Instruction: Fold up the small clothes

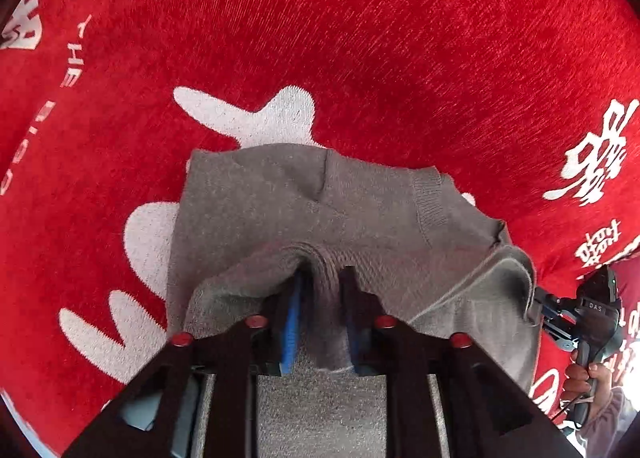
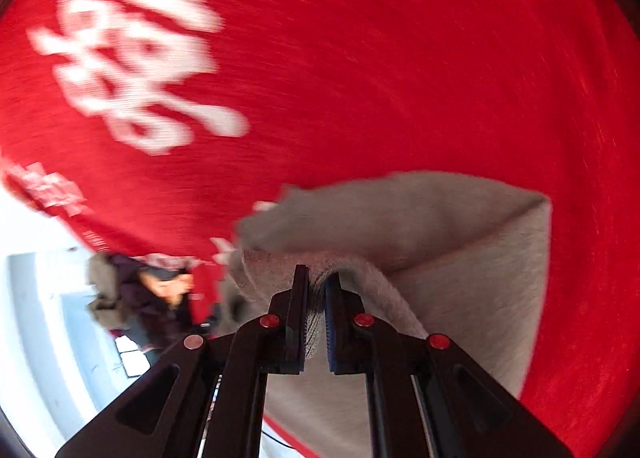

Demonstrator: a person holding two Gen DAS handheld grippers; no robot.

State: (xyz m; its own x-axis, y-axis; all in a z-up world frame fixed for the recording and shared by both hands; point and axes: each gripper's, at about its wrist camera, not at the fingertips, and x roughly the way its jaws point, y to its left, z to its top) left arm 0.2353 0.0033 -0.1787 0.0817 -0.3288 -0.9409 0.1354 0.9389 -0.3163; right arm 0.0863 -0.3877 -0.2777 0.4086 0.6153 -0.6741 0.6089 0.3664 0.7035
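A small grey knit garment [image 1: 304,198] lies partly folded on a red cloth with white print [image 1: 360,38]. In the left wrist view my left gripper [image 1: 324,286] points steeply down at the near part of the garment. Its jaws stand a little apart, and a bunched fold of grey fabric sits loosely between the blue pads [image 1: 292,322]. My right gripper [image 1: 538,312], held by a hand [image 1: 580,378], is at the garment's right edge. In the blurred right wrist view the right gripper [image 2: 318,284] is shut on a ridge of the grey garment [image 2: 440,226], which is lifted there.
The red cloth [image 2: 400,58] covers the whole work surface, and its edge runs along the left of the right wrist view. Beyond that edge a person [image 2: 152,290] is in a bright room with a pale floor [image 2: 40,318].
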